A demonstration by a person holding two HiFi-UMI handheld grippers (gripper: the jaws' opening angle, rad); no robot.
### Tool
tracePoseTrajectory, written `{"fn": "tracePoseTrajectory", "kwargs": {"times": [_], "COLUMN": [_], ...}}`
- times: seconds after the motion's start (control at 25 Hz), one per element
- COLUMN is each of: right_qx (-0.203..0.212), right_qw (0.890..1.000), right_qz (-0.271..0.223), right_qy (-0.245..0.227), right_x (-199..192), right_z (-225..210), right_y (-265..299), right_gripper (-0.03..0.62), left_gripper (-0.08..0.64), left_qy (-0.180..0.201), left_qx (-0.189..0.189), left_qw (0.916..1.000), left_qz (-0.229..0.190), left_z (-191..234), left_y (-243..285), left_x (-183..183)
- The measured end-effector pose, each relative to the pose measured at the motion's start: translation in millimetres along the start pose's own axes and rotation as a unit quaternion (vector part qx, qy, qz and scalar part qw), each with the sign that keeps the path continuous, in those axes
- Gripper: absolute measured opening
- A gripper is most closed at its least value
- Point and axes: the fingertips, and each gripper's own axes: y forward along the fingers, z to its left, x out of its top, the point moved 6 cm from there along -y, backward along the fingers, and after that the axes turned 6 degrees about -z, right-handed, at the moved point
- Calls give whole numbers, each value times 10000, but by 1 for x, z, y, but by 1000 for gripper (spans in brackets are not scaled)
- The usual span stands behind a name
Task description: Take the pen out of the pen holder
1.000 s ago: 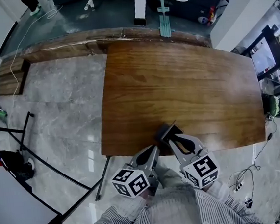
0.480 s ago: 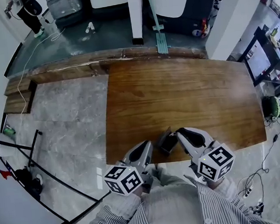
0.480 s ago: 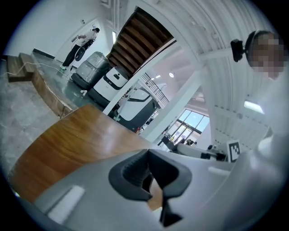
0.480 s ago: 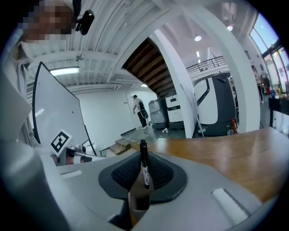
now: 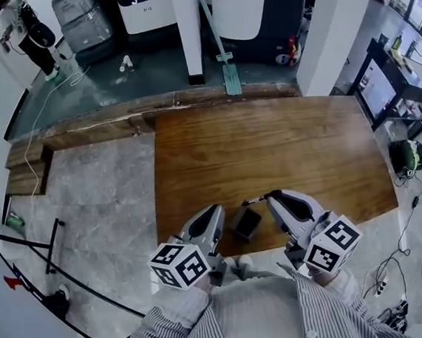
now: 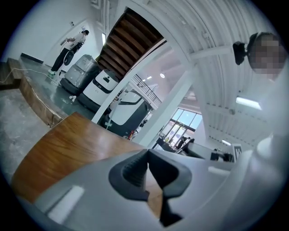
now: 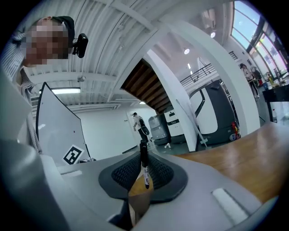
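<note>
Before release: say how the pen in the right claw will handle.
The pen looks thin and straight: likely stiff, light. Round barrel: would probably roll on the table. The right claw pinches one spot; it may pivot.

Head view looks steeply down; gripper views level, sharing table.

A brown wooden table stands on a glossy grey marble floor. Behind it, a raised dark platform with a worn wooden edge carries a white pillar, a mop leaning beside the pillar, and white-and-black machines. A person stands at the platform's far left. Low wooden steps sit left of the table. A brown staircase rises overhead. Tall windows glow far off, and strip lights line the ribbed white ceiling.
</note>
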Motion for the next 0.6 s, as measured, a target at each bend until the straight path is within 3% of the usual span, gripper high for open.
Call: {"fn": "tracePoseTrajectory", "kwargs": {"times": [0.28,0.6], "right_qx": [-188,-58], "right_qw": [9983,9983], "right_qz": [-529,-551], "right_qy": [165,197], "right_x": [11,10], "right_z": [-1,-2], "right_y": [-9,-6], "right_gripper": [44,44], "left_gripper": [8,8], "left_qy": [98,193], "left_qx": [-185,-159], "left_qw": [9997,9996], "left_qz": [-118,-132], "left_z": [-15,-16], "left_y": [13,15], "left_x": [4,9]}}
